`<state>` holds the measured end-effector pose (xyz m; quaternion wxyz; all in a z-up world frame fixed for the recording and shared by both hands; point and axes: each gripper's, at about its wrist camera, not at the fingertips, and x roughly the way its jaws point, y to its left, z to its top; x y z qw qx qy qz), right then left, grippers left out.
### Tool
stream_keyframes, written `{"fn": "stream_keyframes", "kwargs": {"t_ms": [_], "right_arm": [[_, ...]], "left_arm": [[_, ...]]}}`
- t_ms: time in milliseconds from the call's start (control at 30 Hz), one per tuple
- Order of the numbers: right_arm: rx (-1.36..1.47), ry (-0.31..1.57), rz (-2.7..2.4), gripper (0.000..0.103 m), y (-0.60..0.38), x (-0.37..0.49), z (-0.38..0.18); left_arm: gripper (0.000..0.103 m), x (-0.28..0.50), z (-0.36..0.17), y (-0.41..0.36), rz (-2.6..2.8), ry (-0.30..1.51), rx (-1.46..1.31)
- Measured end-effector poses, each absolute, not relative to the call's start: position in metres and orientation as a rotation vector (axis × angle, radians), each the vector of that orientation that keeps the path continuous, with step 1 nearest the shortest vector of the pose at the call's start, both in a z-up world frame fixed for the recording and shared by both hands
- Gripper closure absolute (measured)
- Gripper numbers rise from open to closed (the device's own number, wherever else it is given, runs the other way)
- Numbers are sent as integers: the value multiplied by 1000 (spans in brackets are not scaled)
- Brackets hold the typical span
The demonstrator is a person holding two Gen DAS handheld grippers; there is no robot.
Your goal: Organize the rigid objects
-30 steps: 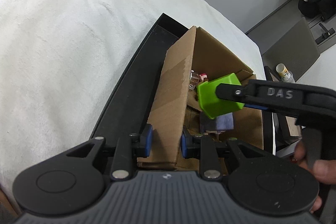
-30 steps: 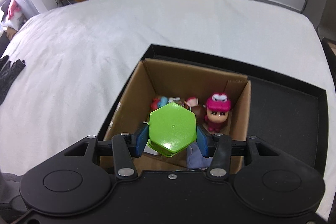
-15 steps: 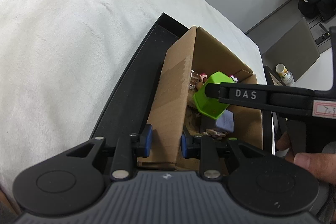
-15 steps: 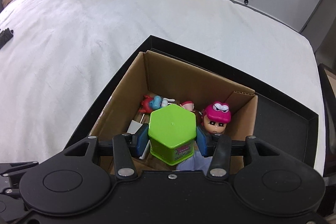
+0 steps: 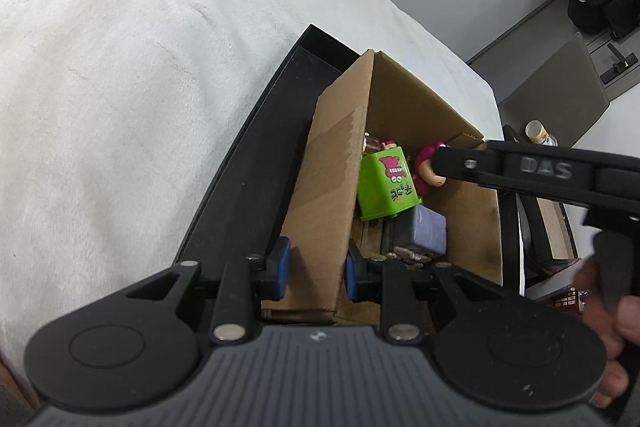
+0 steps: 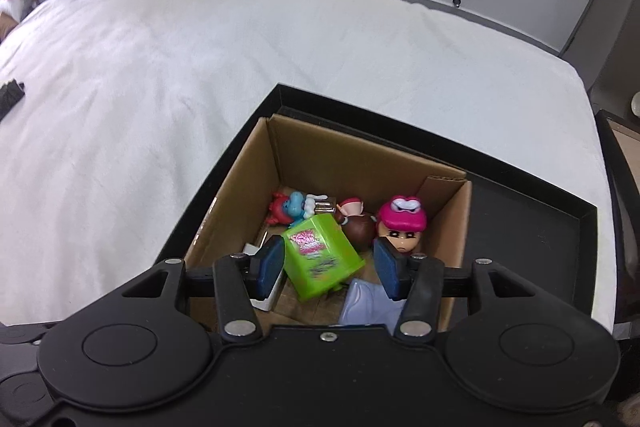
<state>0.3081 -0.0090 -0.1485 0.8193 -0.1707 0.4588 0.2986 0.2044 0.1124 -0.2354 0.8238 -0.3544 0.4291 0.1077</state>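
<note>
A: What's the left gripper [image 5: 313,264] doing rn?

B: It's clamping the near wall of the cardboard box [image 5: 326,187], one blue pad outside, one inside. The box is sitting in a black tray [image 5: 256,163] on the white blanket [image 5: 120,67].

A: And the right gripper [image 6: 329,268]?

B: It's hovering over the box opening w/ its fingers [image 6: 270,265] spread apart, nothing between them touching the pads. In the left view its black arm is crossing over the box's far side.

A: Where's the green container [image 6: 322,257]?

B: It's lying tilted inside the box, below the spread fingers, label side facing up (it looks blurred in the right view, so can't tell if it's resting yet). In the left view the green container [image 5: 387,187] is leaning by the clamped wall.

A: What else is lying in there?

B: A pink-hatted doll [image 6: 401,225] is standing by the right wall, a blue figure [image 6: 294,207] at the back left, a brown-haired doll [image 6: 356,229] between them, and a lilac block [image 6: 370,301] near the front, just beside the container.
</note>
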Motion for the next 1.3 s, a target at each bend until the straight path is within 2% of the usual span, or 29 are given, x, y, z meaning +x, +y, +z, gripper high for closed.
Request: {"fn": "stream_keyframes", "kwargs": {"t_ms": [467, 800, 933, 1100, 1167, 1300], "right_arm": [[-205, 953, 630, 53, -58, 294, -108], [-71, 931, 611, 40, -101, 278, -90], [-36, 906, 589, 24, -120, 270, -82], [16, 886, 566, 16, -138, 262, -77], [32, 873, 557, 11, -144, 258, -75], [75, 861, 545, 5, -156, 251, -71]], "left_arm": [[75, 205, -220, 108, 229, 929, -661], [70, 196, -190, 93, 256, 939, -541], [60, 191, -174, 86, 236, 947, -520], [43, 187, -154, 74, 217, 962, -466], [33, 185, -145, 67, 203, 962, -431], [21, 178, -126, 58, 188, 949, -383]]}}
